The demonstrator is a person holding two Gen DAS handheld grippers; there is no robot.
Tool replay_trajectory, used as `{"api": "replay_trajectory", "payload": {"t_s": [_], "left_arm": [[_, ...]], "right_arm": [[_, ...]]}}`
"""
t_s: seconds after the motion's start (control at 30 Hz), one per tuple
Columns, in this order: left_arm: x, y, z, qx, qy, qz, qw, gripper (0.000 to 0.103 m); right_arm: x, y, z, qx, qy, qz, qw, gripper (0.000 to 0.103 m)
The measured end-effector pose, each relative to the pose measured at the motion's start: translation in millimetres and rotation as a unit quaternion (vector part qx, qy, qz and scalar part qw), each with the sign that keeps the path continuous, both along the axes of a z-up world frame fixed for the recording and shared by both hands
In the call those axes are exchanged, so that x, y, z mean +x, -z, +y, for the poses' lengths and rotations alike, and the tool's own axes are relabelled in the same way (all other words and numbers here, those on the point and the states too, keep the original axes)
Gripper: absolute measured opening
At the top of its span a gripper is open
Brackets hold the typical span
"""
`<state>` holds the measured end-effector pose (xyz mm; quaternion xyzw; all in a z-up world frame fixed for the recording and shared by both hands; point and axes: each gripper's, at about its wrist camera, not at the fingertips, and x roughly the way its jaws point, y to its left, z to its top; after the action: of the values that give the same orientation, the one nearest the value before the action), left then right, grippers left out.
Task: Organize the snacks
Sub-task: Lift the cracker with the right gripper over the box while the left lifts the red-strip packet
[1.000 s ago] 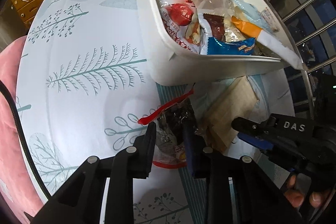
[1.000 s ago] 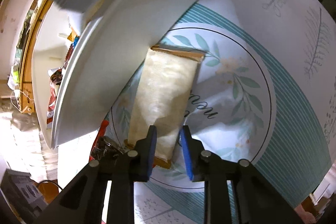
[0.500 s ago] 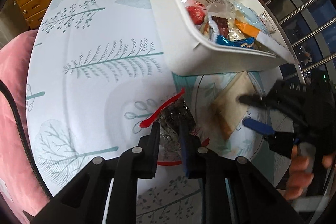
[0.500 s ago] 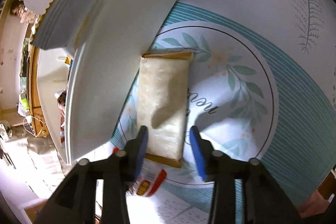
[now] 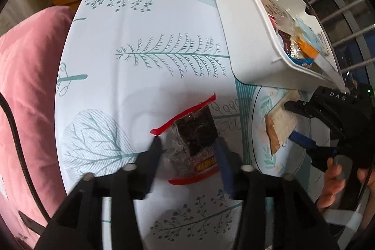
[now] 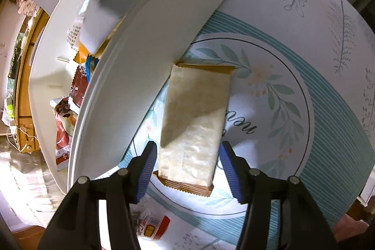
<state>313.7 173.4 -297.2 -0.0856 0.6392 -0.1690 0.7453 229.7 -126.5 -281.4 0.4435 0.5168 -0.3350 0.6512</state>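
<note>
In your left wrist view, your left gripper (image 5: pixel 188 147) has spread wide since half a second ago, when its fingers were pinched on the dark snack packet (image 5: pixel 195 141). That packet, red-edged with a yellow label I cannot read, now lies loose on the tabletop (image 5: pixel 140 86) between the fingers, touched by neither. The white bin (image 5: pixel 246 39) has slid toward 1 o'clock and sits tilted there, with several wrapped snacks inside: a brown one, an orange one and a blue one can be told apart, the rest are too crowded to count. At 3 o'clock your right gripper (image 5: pixel 291 122) shows, marked "DAS", its fingers straddling one tan packet (image 5: pixel 279 127) on the printed ring of the tabletop cloth. Your hand (image 5: pixel 332 182) grips its handle at 4 o'clock.

In your right wrist view, your right gripper (image 6: pixel 186 168) is open wider than half a second ago and holds nothing. The one tan packet (image 6: pixel 194 123) lies flat between the two blue-padded fingers (image 6: pixel 146 170), clear of both, its far end at the bin (image 6: pixel 131 76) wall at 12 o'clock. Cursive writing on the cloth, upside down, is partly hidden and unreadable. Snack wrappers show inside the bin at 9 o'clock. The dark packet (image 6: pixel 152 226) peeks in at 7 o'clock.
</note>
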Motion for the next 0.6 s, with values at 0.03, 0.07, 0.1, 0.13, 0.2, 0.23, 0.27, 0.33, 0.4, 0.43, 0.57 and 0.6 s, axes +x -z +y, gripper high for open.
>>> {"api": "replay_trajectory", "payload": {"t_s": [0.03,0.07,0.1,0.13,0.2,0.23,0.27,0.33,0.4,0.43,0.57,0.6], "left_arm": [[-0.7,-0.5,2.7,0.0,-0.005,0.001,1.0,0.056],[-1.0,-0.8,4.8,0.001,-0.009,0.003,1.0,0.057],[0.8,-1.2,0.7,0.002,-0.014,0.006,0.9999,0.058],[0.9,-1.4,-1.4,0.003,-0.018,0.008,0.9998,0.06],[2.4,0.9,-2.4,0.009,-0.029,0.016,0.9994,0.061],[3.6,1.6,-7.6,0.017,-0.032,0.02,0.9992,0.061],[4.9,2.2,-12.3,0.021,-0.033,0.022,0.999,0.061],[4.5,2.6,-13.5,0.025,-0.038,0.024,0.9987,0.061],[4.8,2.3,-14.3,0.035,-0.046,0.024,0.998,0.061],[6.9,2.4,-16.1,0.04,-0.05,0.024,0.9977,0.061],[10.7,5.4,-23.1,0.051,-0.059,0.029,0.9965,0.061],[11.4,6.2,-24.2,0.054,-0.061,0.031,0.9962,0.061]], "right_arm": [[0.9,1.0,1.3,-0.005,-0.001,0.003,1.0,0.058],[1.4,0.0,2.1,-0.009,-0.002,0.005,1.0,0.059],[1.7,-1.1,2.3,-0.014,-0.002,0.007,1.0,0.059],[1.9,-1.9,1.8,-0.018,-0.002,0.009,1.0,0.059],[2.7,-1.9,2.8,-0.025,-0.001,0.012,1.0,0.06],[3.4,-1.8,3.6,-0.028,-0.001,0.013,1.0,0.06],[7.2,-0.9,7.7,-0.03,-0.001,0.014,0.999,0.06],[10.0,0.6,10.9,-0.034,-0.001,0.015,0.999,0.06],[17.4,-5.2,17.2,-0.04,0.003,0.015,0.999,0.06],[18.1,-3.6,18.2,-0.044,0.004,0.016,0.999,0.06],[21.3,0.8,20.9,-0.063,-0.004,0.026,0.998,0.06],[23.6,2.5,22.2,-0.066,-0.007,0.028,0.997,0.06]]}}
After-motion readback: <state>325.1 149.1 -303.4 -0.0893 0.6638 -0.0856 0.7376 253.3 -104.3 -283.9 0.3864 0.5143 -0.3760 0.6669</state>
